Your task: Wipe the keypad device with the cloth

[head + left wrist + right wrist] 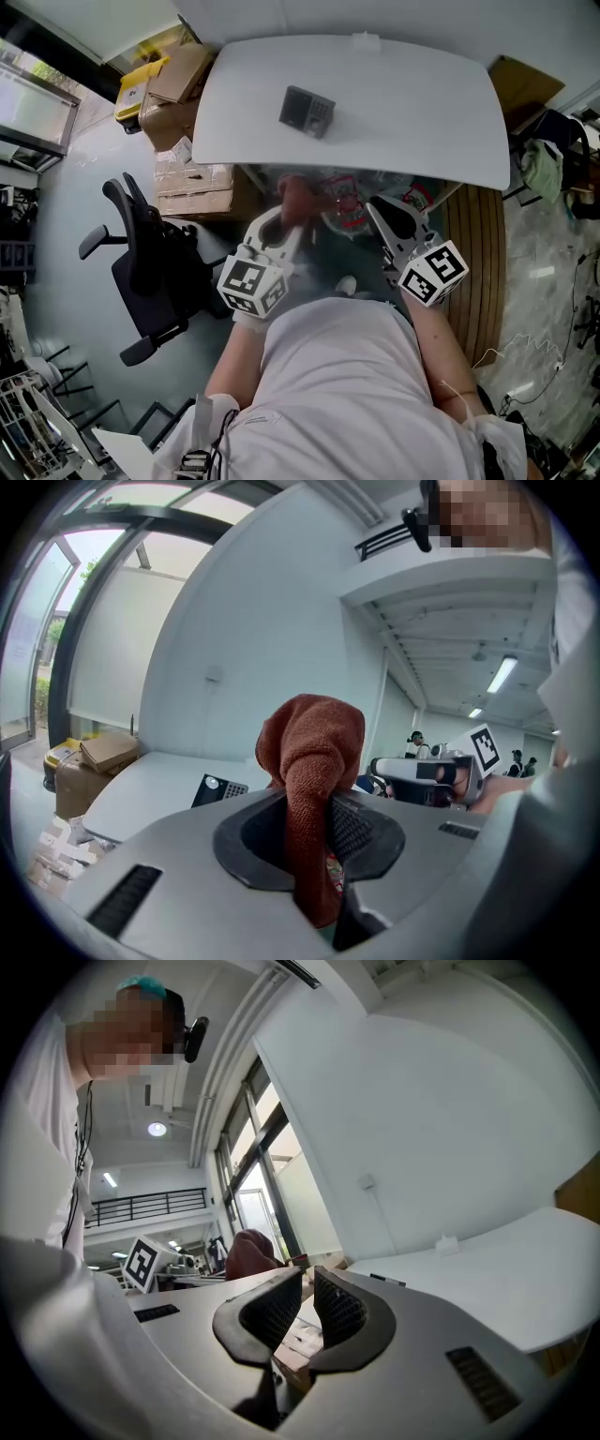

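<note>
The keypad device (306,111), a small dark grey box with a button pad, lies on the white table (422,103) toward its far left. In the left gripper view the device (218,789) shows beyond the jaws. My left gripper (289,220) hangs short of the table's near edge, shut on a rust-brown cloth (296,195). The cloth (314,761) bunches up above the left gripper (314,832) and hangs down between its pads. My right gripper (375,208) is beside it to the right, also off the table. The right gripper (307,1302) is shut with nothing between its pads.
A black office chair (141,272) stands at the left. Cardboard boxes (192,178) are stacked by the table's left end, with a yellow box (141,82) behind. Bags and clutter (361,199) lie under the table's near edge. A slatted wooden panel (478,262) is at the right.
</note>
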A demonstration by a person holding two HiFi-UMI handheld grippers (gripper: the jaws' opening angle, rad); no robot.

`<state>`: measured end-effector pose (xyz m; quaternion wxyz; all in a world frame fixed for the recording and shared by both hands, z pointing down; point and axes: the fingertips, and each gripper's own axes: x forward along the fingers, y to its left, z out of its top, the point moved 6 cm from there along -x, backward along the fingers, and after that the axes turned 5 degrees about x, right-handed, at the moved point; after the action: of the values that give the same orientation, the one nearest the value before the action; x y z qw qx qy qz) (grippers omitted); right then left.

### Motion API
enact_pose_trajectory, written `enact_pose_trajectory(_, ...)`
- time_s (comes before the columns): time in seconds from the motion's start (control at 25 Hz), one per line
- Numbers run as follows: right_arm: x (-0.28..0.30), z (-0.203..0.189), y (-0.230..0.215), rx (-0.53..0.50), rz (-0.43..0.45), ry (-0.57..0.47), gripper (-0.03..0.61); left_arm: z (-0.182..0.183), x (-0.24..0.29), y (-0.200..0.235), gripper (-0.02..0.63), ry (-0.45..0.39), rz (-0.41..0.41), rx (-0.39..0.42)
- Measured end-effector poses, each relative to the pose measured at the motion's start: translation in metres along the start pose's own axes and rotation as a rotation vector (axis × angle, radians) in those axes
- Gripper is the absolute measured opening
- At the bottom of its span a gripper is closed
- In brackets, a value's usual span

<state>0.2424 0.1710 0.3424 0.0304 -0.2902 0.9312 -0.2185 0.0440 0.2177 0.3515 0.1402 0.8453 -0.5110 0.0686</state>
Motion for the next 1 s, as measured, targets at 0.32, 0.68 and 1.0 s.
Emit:
enact_pose_trajectory(0.32,0.054,0.014,-0.04,0.005,-0.038,0.034,0.041,0.007,0.053,0.059,0.076,0.022,-0.012,-0.007)
enact_pose_trajectory(0.68,0.14,0.026,-0.084,0.031,-0.118,0.103,0.041,0.014,0.104,0.154,0.077,0.083,-0.025,-0.028)
enact_pose_trajectory(1.0,0.203,0.026,-0.114,0.032,-0.197,0.14,0.043,0.012,0.137,0.222,0.077,0.129,-0.081,-0.032)
